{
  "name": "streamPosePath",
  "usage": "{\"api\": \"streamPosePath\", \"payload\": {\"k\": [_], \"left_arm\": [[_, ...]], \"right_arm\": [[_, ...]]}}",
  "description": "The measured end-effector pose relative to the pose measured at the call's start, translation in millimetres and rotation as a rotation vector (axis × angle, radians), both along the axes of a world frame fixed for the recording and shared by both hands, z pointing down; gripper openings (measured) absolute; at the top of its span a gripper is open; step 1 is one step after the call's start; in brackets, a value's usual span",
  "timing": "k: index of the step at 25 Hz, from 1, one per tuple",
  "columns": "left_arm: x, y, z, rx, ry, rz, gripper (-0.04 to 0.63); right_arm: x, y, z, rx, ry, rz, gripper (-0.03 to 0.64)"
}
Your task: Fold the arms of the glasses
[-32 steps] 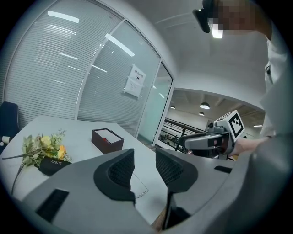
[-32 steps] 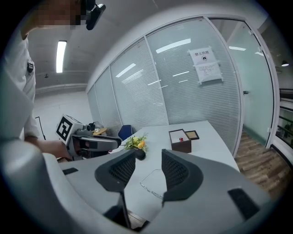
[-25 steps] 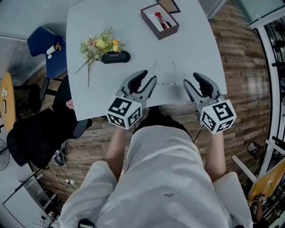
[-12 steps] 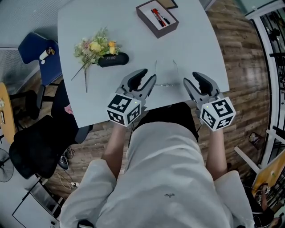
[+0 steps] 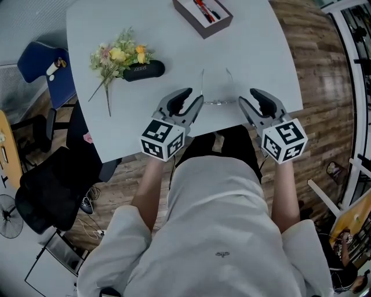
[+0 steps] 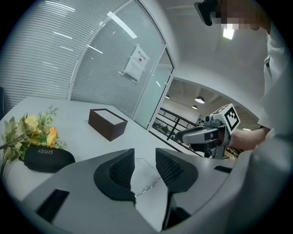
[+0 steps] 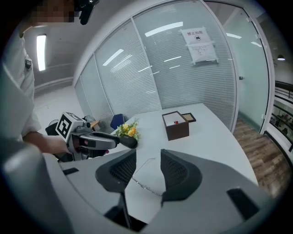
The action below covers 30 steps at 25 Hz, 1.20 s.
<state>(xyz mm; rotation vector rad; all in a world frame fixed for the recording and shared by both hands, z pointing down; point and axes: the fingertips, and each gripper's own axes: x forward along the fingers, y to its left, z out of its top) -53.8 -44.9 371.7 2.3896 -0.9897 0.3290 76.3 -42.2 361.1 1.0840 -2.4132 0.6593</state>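
Thin wire-rimmed glasses (image 5: 214, 96) lie on the pale table (image 5: 261, 46) near its front edge, both arms spread and pointing away from me. My left gripper (image 5: 188, 103) hovers just left of the frame's front, jaws open and empty. On the frame's other side my right gripper (image 5: 254, 100) is open too; its jaws have just been closing a little, with nothing between them. The left gripper view shows the glasses (image 6: 147, 176) lying beyond the open jaws (image 6: 145, 157). The right gripper view likewise shows the glasses (image 7: 145, 176) past its jaws (image 7: 149, 161).
A black glasses case (image 5: 142, 70) and a bunch of flowers (image 5: 119, 55) lie at the table's left. A dark brown open box (image 5: 203, 16) sits at the far side. A blue chair (image 5: 35, 58) and a black chair (image 5: 46, 185) stand left of the table.
Both grippers have sunk toward the table, and their tips now flank the front of the glasses. The glasses have not moved on the table.
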Motion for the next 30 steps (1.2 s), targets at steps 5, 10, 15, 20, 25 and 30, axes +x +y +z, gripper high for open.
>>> {"api": "streamPosePath", "payload": {"k": [5, 10, 15, 20, 25, 30], "left_arm": [[2, 5, 18, -0.035, -0.008, 0.004, 0.137], [2, 10, 40, -0.075, -0.023, 0.008, 0.137], [3, 19, 61, -0.109, -0.051, 0.022, 0.137], [3, 25, 78, -0.136, -0.074, 0.025, 0.137], [4, 32, 96, -0.159, -0.103, 0.029, 0.137], [6, 36, 115, -0.166, -0.154, 0.051, 0.137]], "right_arm": [[0, 3, 16, -0.035, 0.013, -0.007, 0.17], [0, 4, 34, -0.07, 0.017, -0.003, 0.164], [1, 3, 54, -0.108, 0.024, -0.003, 0.161], [5, 1, 70, -0.141, 0.028, -0.001, 0.155], [9, 1, 84, -0.167, 0.04, 0.002, 0.149], [14, -1, 97, -0.191, 0.045, 0.007, 0.144]]}}
